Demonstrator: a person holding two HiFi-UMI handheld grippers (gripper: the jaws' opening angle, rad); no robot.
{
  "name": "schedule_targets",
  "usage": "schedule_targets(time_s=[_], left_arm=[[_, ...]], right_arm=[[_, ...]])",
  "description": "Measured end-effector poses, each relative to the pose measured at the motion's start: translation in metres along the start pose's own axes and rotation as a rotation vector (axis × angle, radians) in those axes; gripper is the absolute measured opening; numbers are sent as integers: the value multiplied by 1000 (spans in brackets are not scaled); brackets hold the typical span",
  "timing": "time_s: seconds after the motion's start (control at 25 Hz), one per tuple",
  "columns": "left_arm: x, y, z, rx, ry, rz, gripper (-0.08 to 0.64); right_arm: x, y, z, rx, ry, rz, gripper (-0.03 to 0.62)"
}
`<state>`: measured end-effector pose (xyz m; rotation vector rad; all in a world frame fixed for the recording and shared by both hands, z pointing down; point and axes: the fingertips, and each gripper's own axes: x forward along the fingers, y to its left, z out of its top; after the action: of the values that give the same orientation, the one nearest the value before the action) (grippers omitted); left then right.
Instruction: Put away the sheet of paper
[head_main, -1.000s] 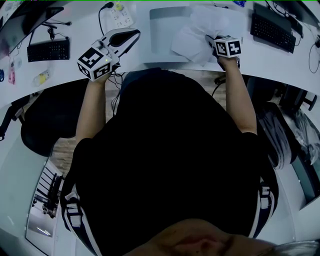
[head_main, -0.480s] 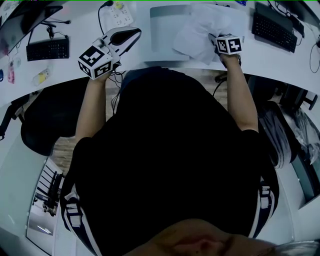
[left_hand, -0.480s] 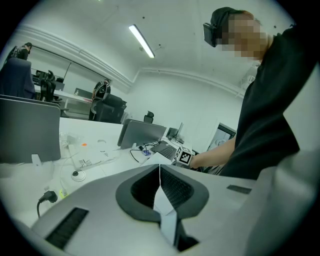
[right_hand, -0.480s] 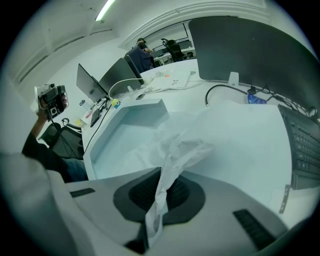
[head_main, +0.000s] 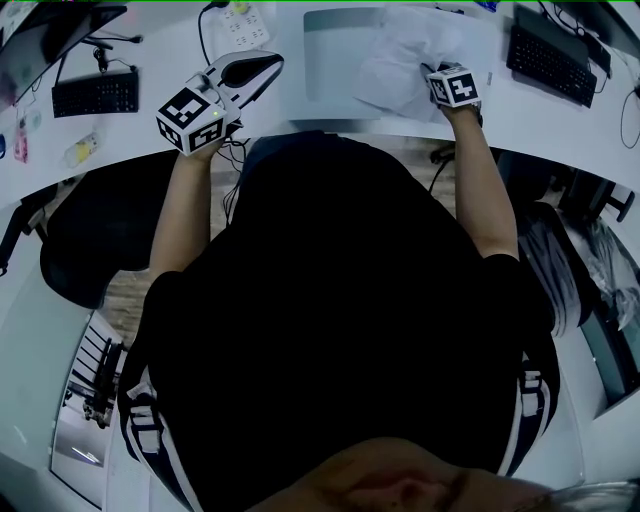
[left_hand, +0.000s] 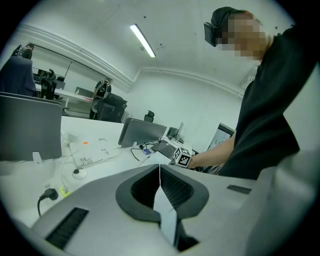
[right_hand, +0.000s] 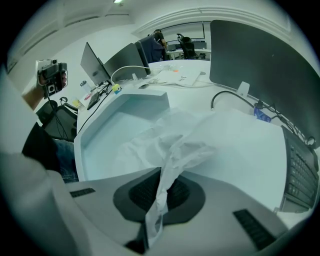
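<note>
A crumpled white sheet of paper (head_main: 400, 55) lies over the right end of a shallow grey tray (head_main: 335, 50) on the white desk. My right gripper (head_main: 427, 72) is shut on the sheet's near edge. In the right gripper view the paper (right_hand: 200, 140) bunches into a strip that runs down between the closed jaws of the right gripper (right_hand: 162, 175), with the tray (right_hand: 115, 130) beyond on the left. My left gripper (head_main: 272, 63) hovers above the desk's front edge, left of the tray. The left gripper (left_hand: 159, 167) has its jaws together, apart from the paper.
A keyboard (head_main: 95, 95) lies at the far left and another keyboard (head_main: 550, 50) at the far right. A power strip (head_main: 240, 22) with a cable sits behind the left gripper. A dark monitor (right_hand: 260, 65) stands behind the paper. A black chair (head_main: 100, 230) is at my left.
The right gripper has slid a little farther onto the desk and leftward, dragging the paper toward the tray. The left gripper has hardly moved.
</note>
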<state>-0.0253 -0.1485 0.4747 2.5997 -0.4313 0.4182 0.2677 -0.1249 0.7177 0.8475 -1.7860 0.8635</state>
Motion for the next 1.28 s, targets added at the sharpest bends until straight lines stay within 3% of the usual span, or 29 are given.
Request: schedule_targets(time_s=[1.28], left_arm=[[-4,1,-6,-12,8,11,26]], right_arm=[[33,40,12,-175,37,117,15]])
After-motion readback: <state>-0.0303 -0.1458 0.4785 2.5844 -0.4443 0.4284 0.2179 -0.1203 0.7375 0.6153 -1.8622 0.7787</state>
